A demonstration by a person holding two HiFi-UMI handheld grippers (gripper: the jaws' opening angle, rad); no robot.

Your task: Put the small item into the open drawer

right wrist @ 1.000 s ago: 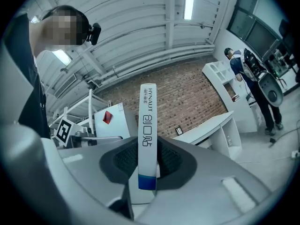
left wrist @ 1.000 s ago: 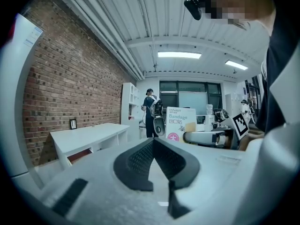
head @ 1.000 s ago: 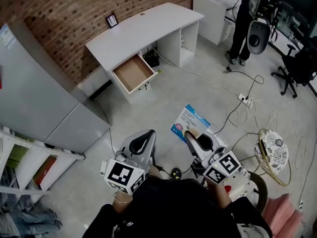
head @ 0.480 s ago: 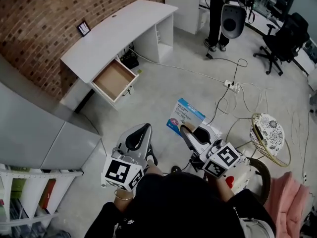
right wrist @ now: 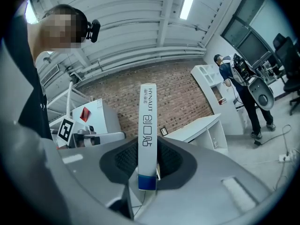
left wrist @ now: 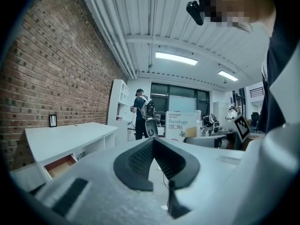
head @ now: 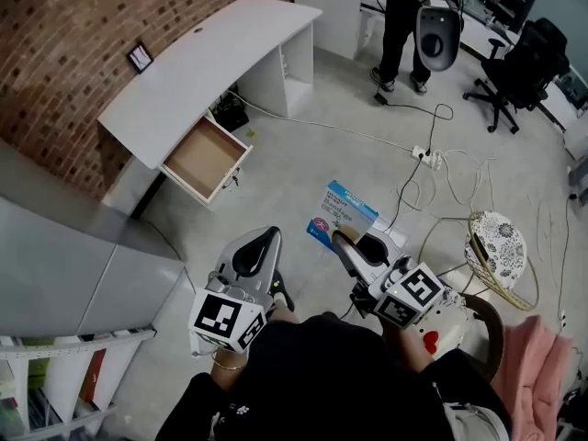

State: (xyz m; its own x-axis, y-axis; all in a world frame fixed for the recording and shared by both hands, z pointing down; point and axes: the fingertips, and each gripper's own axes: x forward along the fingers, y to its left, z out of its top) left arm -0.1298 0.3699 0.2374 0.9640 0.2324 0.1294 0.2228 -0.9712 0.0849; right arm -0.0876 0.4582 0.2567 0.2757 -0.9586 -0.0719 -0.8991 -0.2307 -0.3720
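We hold the bandage box (head: 342, 217) in our right gripper (head: 352, 246), well apart from the open drawer (head: 204, 159).

At the left, the drawer stands pulled out of the white desk (head: 211, 58), which is set against the brick wall (head: 83, 26). Nearer us, our left gripper (head: 261, 243) has its jaws together with nothing between them. To its right, the blue-and-white box stands on edge between the right gripper's pads, which clamp its flat sides, out over the grey floor (head: 303, 163). Farther right, a power strip (head: 424, 157) lies among cables.
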